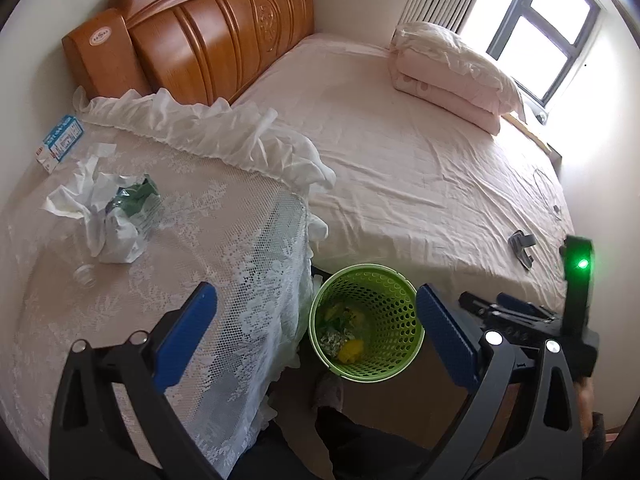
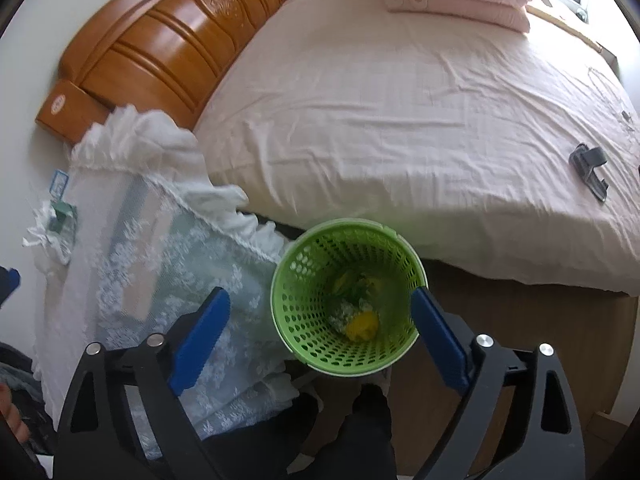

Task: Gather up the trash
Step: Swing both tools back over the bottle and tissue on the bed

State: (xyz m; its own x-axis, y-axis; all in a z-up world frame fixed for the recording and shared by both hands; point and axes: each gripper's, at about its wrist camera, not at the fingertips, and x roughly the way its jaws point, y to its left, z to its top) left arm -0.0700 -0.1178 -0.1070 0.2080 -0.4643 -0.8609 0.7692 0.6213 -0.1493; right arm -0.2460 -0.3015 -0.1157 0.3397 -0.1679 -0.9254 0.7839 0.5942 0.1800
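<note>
A green perforated bin (image 1: 394, 350) stands on the floor between the lace-covered table (image 1: 224, 240) and the bed; yellow and green scraps lie inside it. It also shows in the right wrist view (image 2: 304, 320). My left gripper (image 1: 316, 300) is open and empty above the table edge and the bin. My right gripper (image 2: 320, 300) is open and empty directly above the bin. Crumpled white paper with a green wrapper (image 1: 116, 208), a clear plastic bottle (image 1: 86, 274) and a blue-white box (image 1: 60, 142) lie on the table. The paper pile also shows in the right wrist view (image 2: 50, 224).
A bed with a pink sheet (image 1: 420, 168) and wooden headboard (image 1: 208, 32) fills the right. Folded pink bedding (image 1: 452, 76) lies by the window. A grey object (image 1: 522, 246) lies on the bed. My legs and a slippered foot (image 1: 330, 394) stand by the bin.
</note>
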